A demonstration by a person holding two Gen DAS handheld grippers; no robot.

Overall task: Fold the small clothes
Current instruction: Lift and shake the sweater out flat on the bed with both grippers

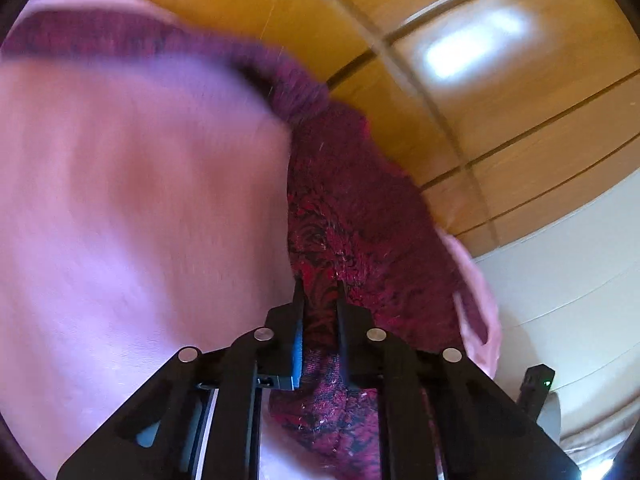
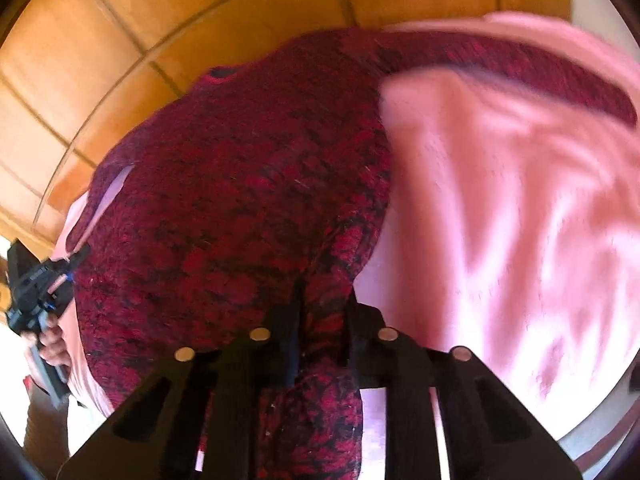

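A dark red and black knitted garment (image 1: 352, 208) lies bunched over a pink cloth (image 1: 132, 208). In the left wrist view my left gripper (image 1: 320, 286) is shut on a fold of the red knit, which fills the narrow gap between its fingers. The right wrist view shows the same garment (image 2: 248, 176) spread wide, with my right gripper (image 2: 325, 292) shut on its near edge. At the far left of that view a hand (image 2: 52, 344) holds the left gripper (image 2: 78, 256) at the garment's left edge. The pink cloth (image 2: 500, 200) is blurred.
Orange-brown tiled floor (image 1: 500, 128) lies beyond the cloth in both views (image 2: 120, 40). A white surface (image 1: 560, 280) runs along the right. A small black device with a green light (image 1: 538, 384) sticks up at the lower right.
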